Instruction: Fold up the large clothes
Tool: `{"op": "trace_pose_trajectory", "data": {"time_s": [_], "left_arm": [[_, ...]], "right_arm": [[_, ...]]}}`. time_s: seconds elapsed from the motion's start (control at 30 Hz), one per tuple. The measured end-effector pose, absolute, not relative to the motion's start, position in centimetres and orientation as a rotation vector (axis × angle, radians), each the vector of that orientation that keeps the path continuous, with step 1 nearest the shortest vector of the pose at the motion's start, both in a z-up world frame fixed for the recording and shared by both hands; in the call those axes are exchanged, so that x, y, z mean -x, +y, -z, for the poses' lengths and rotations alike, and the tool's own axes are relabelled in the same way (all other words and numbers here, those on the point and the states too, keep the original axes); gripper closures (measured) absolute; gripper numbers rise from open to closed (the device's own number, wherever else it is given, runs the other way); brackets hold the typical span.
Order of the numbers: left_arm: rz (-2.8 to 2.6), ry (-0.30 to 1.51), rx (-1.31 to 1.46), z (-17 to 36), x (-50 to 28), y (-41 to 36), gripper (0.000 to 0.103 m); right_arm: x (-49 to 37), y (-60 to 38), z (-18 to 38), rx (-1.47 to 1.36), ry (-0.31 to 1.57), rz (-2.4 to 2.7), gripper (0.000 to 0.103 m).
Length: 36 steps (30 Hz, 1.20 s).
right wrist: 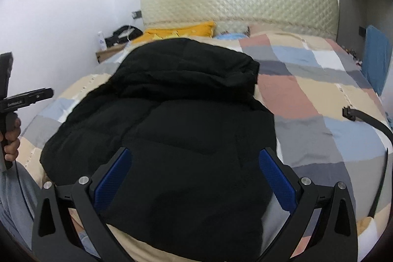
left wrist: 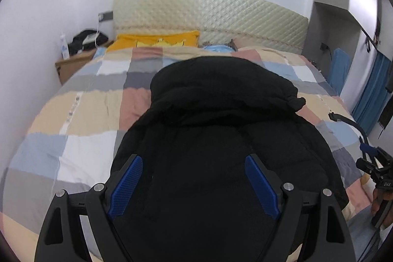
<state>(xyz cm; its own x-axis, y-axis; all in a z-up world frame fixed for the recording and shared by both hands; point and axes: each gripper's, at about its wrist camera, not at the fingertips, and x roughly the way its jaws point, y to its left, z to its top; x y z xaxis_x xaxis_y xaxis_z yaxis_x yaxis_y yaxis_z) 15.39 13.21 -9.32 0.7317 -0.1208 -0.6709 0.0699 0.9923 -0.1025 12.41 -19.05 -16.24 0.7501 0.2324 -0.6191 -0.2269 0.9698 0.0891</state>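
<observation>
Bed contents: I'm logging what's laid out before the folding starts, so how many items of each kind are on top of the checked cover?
Black padded coat: 1
Yellow pillow: 1
Light blue pillow or cloth, mostly hidden: 1
Black strap with buckle, by the bed's right edge: 1
Total: 4

The black jacket [left wrist: 221, 129] is matt, puffy quilted cloth, soft and without shine. Under it the checked bedcover [left wrist: 81, 114] is matt woven cloth, lightly creased. At the top of the frame the cream headboard [left wrist: 221, 14] is diamond-stitched padding with a faint sheen. Each tool [left wrist: 194, 178] has matt black plastic arms, blue pads [right wrist: 277, 178] with a fine rough grid, and shiny metal pins
</observation>
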Motion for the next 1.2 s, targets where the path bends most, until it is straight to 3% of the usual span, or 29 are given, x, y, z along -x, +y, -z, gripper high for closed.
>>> {"op": "trace_pose_trajectory", "data": {"time_s": [0.23,0.43,0.83,1.07,1.1,1.2], "left_arm": [[0.096,0.793,0.122,10.1,-16.7,15.5,0.018],[0.049,0.898,0.375,12.5,-17.9,20.3,0.018],[-0.153,1.022,0.387,15.7,-18.2,22.6,0.018],[-0.201,1.061,0.312,16.4,-18.7,22.1,0.018],[-0.197,1.067,0.318,16.6,-18.8,22.2,0.018],[-0.208,1.083,0.319,16.9,-18.9,22.5,0.018]], "right_arm": [[-16.4,-22.7,20.9,-0.085,0.984,-0.257,0.000],[-17.2,-25.6,25.4,-0.344,1.138,-0.254,0.000],[-17.1,-29.1,32.1,-0.725,1.291,-0.122,0.000],[-16.8,-28.3,32.1,-0.786,1.274,-0.197,0.000],[-16.7,-27.9,32.0,-0.780,1.267,-0.215,0.002],[-16.7,-27.7,30.7,-0.737,1.238,-0.240,0.028]]}}
